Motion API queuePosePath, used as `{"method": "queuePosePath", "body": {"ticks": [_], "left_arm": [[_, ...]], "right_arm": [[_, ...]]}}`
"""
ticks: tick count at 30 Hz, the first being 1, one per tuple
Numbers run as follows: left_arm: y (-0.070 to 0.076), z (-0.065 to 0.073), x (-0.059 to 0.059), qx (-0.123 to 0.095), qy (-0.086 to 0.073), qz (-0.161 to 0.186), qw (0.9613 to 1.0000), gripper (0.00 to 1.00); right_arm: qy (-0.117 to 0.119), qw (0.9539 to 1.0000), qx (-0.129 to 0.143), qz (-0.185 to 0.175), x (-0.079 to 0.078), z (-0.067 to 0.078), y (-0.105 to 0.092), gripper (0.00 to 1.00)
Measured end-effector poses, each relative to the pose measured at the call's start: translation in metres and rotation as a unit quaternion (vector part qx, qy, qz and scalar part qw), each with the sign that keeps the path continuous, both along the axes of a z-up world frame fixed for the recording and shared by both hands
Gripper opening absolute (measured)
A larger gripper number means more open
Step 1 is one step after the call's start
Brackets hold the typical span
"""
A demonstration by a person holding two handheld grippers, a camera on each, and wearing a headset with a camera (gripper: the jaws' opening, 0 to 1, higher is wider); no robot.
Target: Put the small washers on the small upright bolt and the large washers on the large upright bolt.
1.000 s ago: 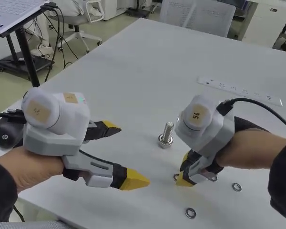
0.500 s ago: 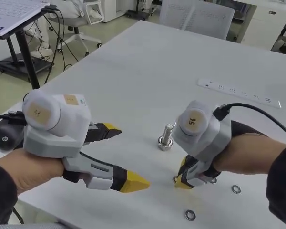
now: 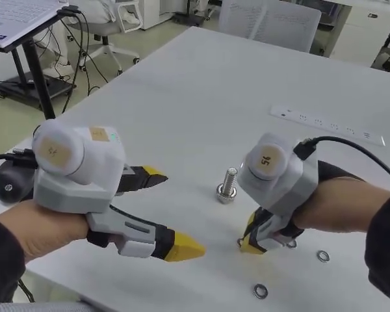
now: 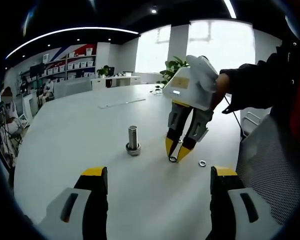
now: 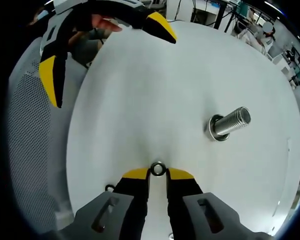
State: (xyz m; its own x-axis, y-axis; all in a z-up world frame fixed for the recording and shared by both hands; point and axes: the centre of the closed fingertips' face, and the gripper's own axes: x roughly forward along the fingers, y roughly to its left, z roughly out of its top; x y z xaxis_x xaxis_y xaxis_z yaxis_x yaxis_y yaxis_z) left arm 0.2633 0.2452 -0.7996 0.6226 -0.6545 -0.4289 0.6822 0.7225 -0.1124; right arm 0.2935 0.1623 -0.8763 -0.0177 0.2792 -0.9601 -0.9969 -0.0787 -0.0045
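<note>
One upright steel bolt point(image 3: 227, 184) stands on its head near the middle of the white table point(image 3: 201, 91). My right gripper point(image 3: 250, 246) points down at the tabletop just right of and nearer than the bolt, shut on a small steel washer point(image 5: 157, 168) pinched edge-on between its yellow tips. The left gripper view shows this washer point(image 4: 173, 159) touching or just above the table. My left gripper point(image 3: 169, 209) hovers left of the bolt, open wide with nothing between its fingers. Loose washers lie flat near the right gripper: one point(image 3: 291, 244) beside it, one point(image 3: 323, 256) further right, one point(image 3: 260, 290) nearer me.
A white power strip point(image 3: 325, 123) lies at the far right of the table. A black cable point(image 3: 357, 149) runs from the right gripper. Office chairs point(image 3: 266, 23) and a black stand point(image 3: 32, 65) sit beyond the table's edges. The near table edge is close under my hands.
The right gripper has only rocked slightly over the same spot with the washer at its tips. The left gripper has stayed put and open.
</note>
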Motion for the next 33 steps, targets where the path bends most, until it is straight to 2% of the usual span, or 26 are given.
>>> {"method": "queuePosePath", "body": {"ticks": [10,17,33], "left_arm": [[-0.003,-0.004,-0.001,0.004,0.006,-0.009,0.9999,0.84],[-0.009,-0.006,-0.004,0.016,0.01,-0.027,0.9995,0.85],[-0.021,-0.002,-0.004,0.024,0.008,-0.054,0.9982,0.85]], "right_arm": [[0.002,1.0,-0.001,-0.006,0.001,0.0,-0.005,0.14],[0.003,0.9999,-0.001,-0.011,0.0,0.001,-0.009,0.14],[-0.002,0.9993,0.013,-0.035,0.0,0.015,-0.019,0.14]]}}
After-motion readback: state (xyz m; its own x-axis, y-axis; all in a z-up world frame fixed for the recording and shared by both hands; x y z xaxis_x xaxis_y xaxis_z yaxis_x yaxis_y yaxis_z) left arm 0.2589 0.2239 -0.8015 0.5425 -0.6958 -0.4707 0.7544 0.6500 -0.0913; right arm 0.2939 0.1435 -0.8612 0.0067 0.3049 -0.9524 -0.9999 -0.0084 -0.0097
